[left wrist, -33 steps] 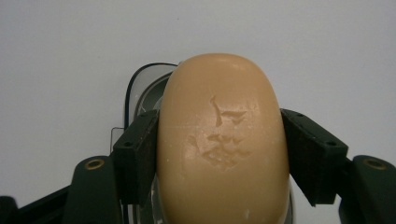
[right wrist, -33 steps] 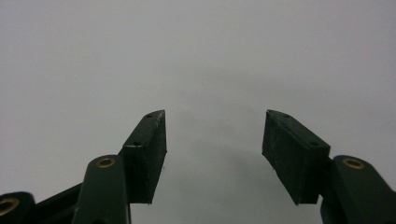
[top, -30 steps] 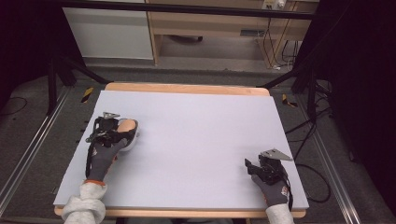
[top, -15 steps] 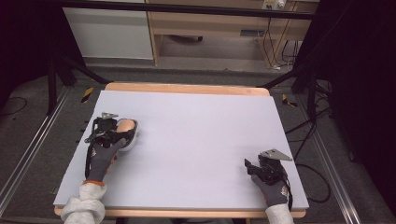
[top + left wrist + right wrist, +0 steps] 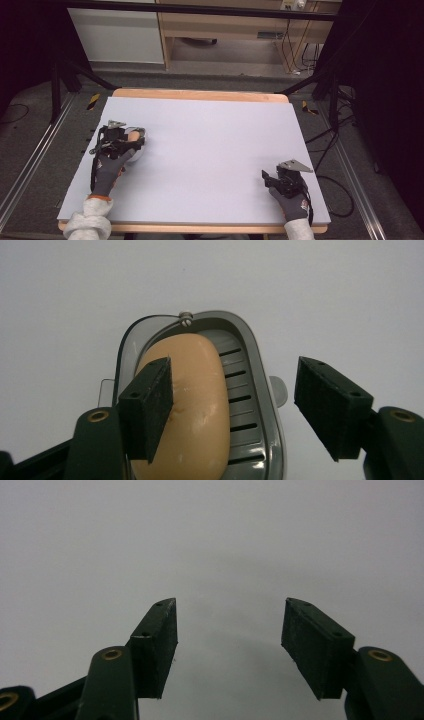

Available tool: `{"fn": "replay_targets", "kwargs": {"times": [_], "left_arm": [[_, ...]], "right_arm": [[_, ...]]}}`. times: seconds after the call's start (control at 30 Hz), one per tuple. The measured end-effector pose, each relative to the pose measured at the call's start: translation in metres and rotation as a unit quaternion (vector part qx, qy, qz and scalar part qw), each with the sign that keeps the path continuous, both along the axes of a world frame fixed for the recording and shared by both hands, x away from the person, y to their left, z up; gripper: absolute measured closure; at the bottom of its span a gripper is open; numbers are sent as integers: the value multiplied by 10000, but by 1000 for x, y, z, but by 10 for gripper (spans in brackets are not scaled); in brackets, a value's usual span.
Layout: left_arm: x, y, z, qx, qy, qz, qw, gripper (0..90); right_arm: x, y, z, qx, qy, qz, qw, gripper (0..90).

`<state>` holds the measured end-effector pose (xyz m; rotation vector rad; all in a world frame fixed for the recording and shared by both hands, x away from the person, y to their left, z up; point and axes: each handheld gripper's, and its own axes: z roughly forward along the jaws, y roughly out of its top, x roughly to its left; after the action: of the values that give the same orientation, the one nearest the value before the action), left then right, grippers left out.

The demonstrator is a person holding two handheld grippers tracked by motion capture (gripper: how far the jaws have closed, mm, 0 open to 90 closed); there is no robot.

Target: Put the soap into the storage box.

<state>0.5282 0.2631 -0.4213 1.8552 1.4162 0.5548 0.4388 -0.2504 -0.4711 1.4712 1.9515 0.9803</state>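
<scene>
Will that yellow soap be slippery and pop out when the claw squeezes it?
Probably a bit. The soap looks smooth, rounded and faintly shiny, so flat pads could slide off its curved sides. It seems solid, not floppy. It lies loose in the slotted grey dish, so a push may skid it.

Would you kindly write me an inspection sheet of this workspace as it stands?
Surface: pale table top with a wooden edge, bare across the middle.
Job's things: tan soap bar lying in a grey slotted soap dish, near the table's left side.
Clutter: nothing seen.
Grippers: left claw open, hanging over the dish, one pad in front of the soap; right claw open above bare table, near the front right corner.
Cables: black cables on the floor to the right.
Surroundings: dark frame legs, floor rails, cabinets behind.
</scene>
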Motion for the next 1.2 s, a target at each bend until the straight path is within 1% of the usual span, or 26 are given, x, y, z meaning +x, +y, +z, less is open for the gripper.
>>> {"fn": "replay_targets", "kwargs": {"times": [0.13, 0.23, 0.27, 0.3, 0.33, 0.37, 0.4, 0.43, 0.47, 0.5, 0.53, 0.57, 0.6, 0.63, 0.67, 0.7, 0.73, 0.83, 0.93, 0.97, 1.0, 1.03, 1.1, 1.17, 1.2], "left_arm": [[-9, -1, 4, -67, -186, -103, 9998, 312], [-16, -3, 6, -15, -273, -152, 9995, 314], [-20, -5, 6, -70, -340, -183, 9992, 316], [-20, -5, 6, -70, -340, -183, 9992, 316], [-25, -6, 6, -95, -405, -268, 9988, 316], [-25, -6, 6, -95, -405, -268, 9988, 316], [-31, -8, 7, -97, -478, -327, 9983, 314], [-31, -8, 7, -97, -478, -327, 9983, 313], [-34, -10, 7, -105, -522, -387, 9978, 309], [-35, -10, 6, -124, -549, -397, 9976, 309], [-40, -11, 5, -84, -590, -450, 9972, 304], [-40, -11, 5, -84, -590, -450, 9972, 305], [-45, -12, 3, -68, -609, -486, 9969, 303], [-45, -12, 3, -68, -609, -486, 9969, 301], [-49, -11, 2, -121, -610, -538, 9966, 299], [-49, -11, 2, -121, -610, -538, 9966, 295], [-52, -11, -1, -120, -584, -605, 9964, 288], [-55, -10, -3, -96, -609, -596, 9963, 277], [-64, -9, -9, -93, -631, -597, 9962, 259], [-64, -9, -9, -93, -631, -597, 9962, 254], [-68, -9, -11, -64, -677, -624, 9957, 254], [-70, -8, -12, -49, -680, -651, 9955, 253], [-75, -8, -16, 36, -656, -683, 9955, 249], [-77, -8, -21, 71, -590, -685, 9959, 245], [-79, -7, -23, 126, -561, -703, 9959, 242]], "right_arm": [[0, 0, 0, -17, -18, 7, 10000, 391], [-1, -1, 0, 15, -2, -8, 10000, 390], [-1, -3, 1, 24, -30, -25, 10000, 387], [-1, -3, 1, 24, -30, -25, 10000, 387], [-2, -6, 0, 24, -44, -54, 10000, 385], [-2, -7, 0, 50, -26, -63, 10000, 383], [-2, -7, 0, 60, -25, -104, 9999, 380], [-2, -7, 0, 60, -25, -104, 9999, 380], [-3, -8, 0, 67, -17, -84, 9999, 377], [-3, -8, 0, 67, -17, -84, 9999, 377], [-3, -8, 0, 23, -34, -83, 10000, 372], [-4, -8, 0, 49, -13, -100, 9999, 370], [-5, -9, -1, 27, -17, -80, 10000, 365], [-5, -9, -1, 27, -17, -80, 10000, 365], [-6, -10, -2, 24, 7, -97, 9999, 358], [-6, -11, -3, 19, 14, -103, 9999, 355], [-6, -12, -4, 19, 8, -129, 9999, 353], [-6, -13, -4, 33, 19, -130, 9999, 351], [-6, -13, -4, 40, 27, -146, 9999, 343], [-6, -13, -4, 40, 27, -146, 9999, 343], [-6, -13, -4, 42, 34, -158, 9999, 340], [-7, -13, -5, 66, 51, -169, 9998, 336], [-6, -13, -5, 34, 50, -151, 9999, 332], [-6, -13, -6, 32, 72, -124, 9999, 326], [-6, -12, -6, 24, 80, -142, 9999, 323]]}}
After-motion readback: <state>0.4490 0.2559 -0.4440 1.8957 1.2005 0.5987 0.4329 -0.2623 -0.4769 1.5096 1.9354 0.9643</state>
